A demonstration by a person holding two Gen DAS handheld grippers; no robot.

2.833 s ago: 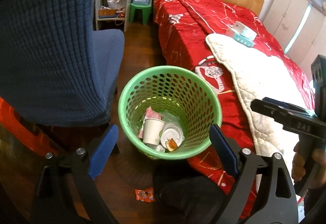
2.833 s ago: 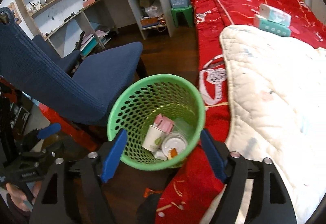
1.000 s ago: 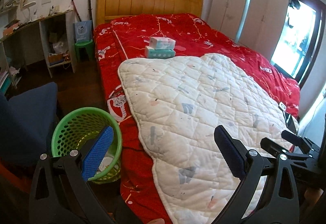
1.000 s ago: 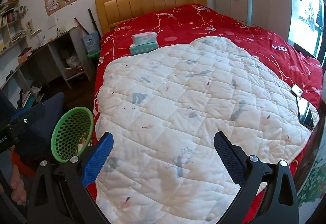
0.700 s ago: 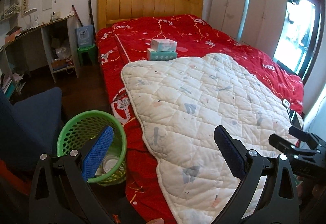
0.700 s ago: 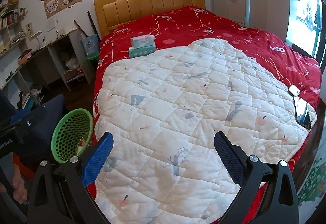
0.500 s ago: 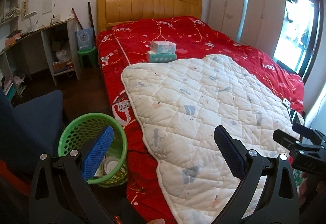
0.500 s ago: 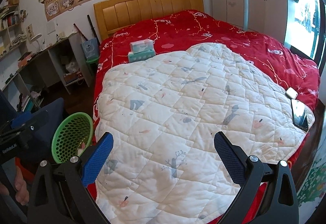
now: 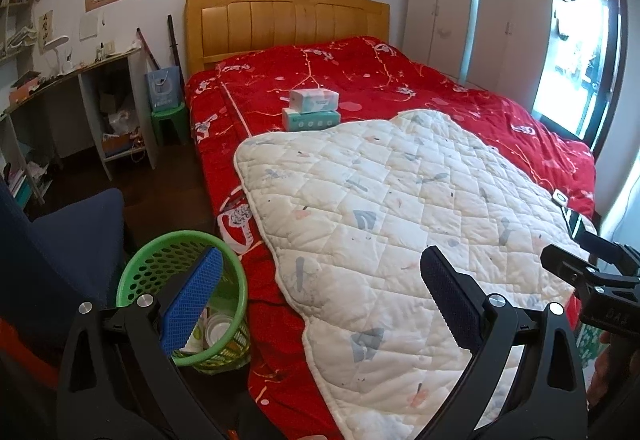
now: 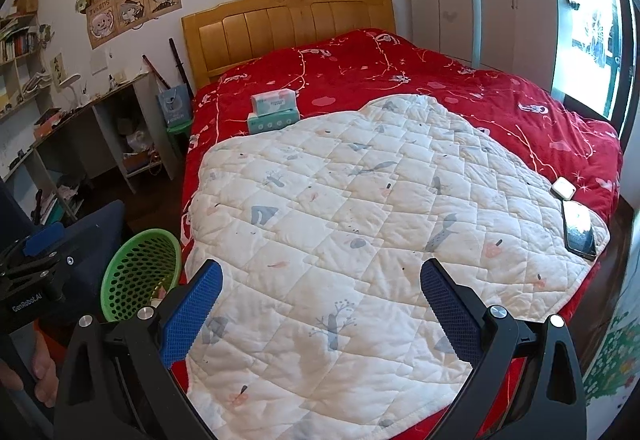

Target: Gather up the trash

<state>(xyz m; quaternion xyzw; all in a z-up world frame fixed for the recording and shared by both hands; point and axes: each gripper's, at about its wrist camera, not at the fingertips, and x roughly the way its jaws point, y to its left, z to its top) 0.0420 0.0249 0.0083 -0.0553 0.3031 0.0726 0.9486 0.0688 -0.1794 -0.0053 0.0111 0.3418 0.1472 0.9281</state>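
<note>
A green perforated trash basket (image 9: 158,260) stands on the floor beside the bed, with cups and wrappers inside; it also shows in the right wrist view (image 10: 136,272). My left gripper (image 9: 320,296) is open and empty, raised above the bed's near edge, with its left finger over the basket. My right gripper (image 10: 320,300) is open and empty, held over the white quilt (image 10: 380,220). The right gripper's body shows at the right edge of the left wrist view (image 9: 592,280).
A bed with a red cover (image 9: 360,68) fills the view. Two tissue boxes (image 9: 312,108) are stacked on it. A phone (image 10: 578,226) and a small white box (image 10: 563,187) lie near the quilt's right edge. A blue chair (image 9: 60,236) stands left of the basket. Desk shelves (image 9: 104,108) line the left wall.
Both grippers have lifted and pulled back from over the basket, so the views now take in the whole bed. Both stay open and empty.
</note>
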